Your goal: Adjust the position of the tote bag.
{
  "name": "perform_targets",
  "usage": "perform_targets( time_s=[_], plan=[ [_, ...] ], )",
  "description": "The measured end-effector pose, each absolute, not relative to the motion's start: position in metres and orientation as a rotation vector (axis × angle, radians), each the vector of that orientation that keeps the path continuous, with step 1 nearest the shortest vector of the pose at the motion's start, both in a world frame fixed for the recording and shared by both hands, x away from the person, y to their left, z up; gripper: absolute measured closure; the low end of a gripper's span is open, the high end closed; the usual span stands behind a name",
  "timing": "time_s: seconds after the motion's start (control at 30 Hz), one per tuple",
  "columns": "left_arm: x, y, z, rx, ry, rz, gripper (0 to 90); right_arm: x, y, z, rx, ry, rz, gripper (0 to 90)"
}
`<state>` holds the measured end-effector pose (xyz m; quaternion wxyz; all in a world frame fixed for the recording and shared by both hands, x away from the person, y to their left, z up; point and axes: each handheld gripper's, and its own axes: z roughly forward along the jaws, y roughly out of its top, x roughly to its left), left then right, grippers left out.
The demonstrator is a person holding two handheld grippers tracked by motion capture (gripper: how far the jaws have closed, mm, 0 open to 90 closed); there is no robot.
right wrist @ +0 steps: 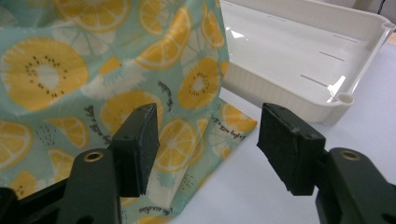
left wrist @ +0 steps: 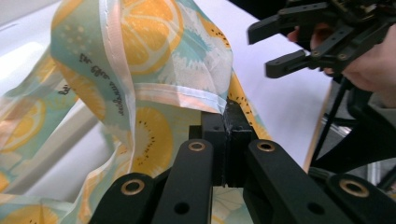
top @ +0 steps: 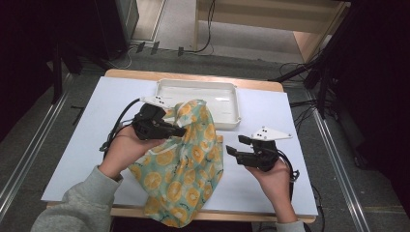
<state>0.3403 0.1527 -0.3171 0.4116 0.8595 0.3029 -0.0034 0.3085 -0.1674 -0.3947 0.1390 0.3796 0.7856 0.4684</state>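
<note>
A teal cloth printed with yellow citrus slices hangs lifted over the white table top, its lower end draping past the front edge. My left gripper is shut on the cloth's hemmed edge and holds it raised. My right gripper stands open just right of the cloth, apart from it. In the right gripper view its pads frame the cloth, with nothing between them. The right gripper also appears in the left gripper view, open.
A white shallow tray sits at the back of the table, right behind the raised cloth; its corner lies close ahead of my right gripper. Cables trail over the floor beyond the table.
</note>
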Motion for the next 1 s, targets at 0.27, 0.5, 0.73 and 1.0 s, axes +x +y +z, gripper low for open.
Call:
perform_targets(
  time_s=[0.27, 0.5, 0.73, 1.0],
  plan=[
    [0.338, 0.124, -0.324, 2.199, 0.696, -0.042, 90.0, 0.308, -0.171, -0.392, 1.101, 2.262, 1.36, 40.2],
    [0.334, 0.102, -0.337, 2.217, 0.654, -0.079, 90.0, 0.308, -0.171, -0.393, 1.105, 2.257, 1.36, 40.8],
    [0.342, 0.097, -0.362, 2.228, 0.681, -0.105, 90.0, 0.309, -0.173, -0.396, 1.12, 2.26, 1.352, 42.9],
    [0.342, 0.092, -0.38, 2.231, 0.69, -0.113, 90.0, 0.31, -0.169, -0.402, 1.132, 2.276, 1.345, 43.1]
  ],
)
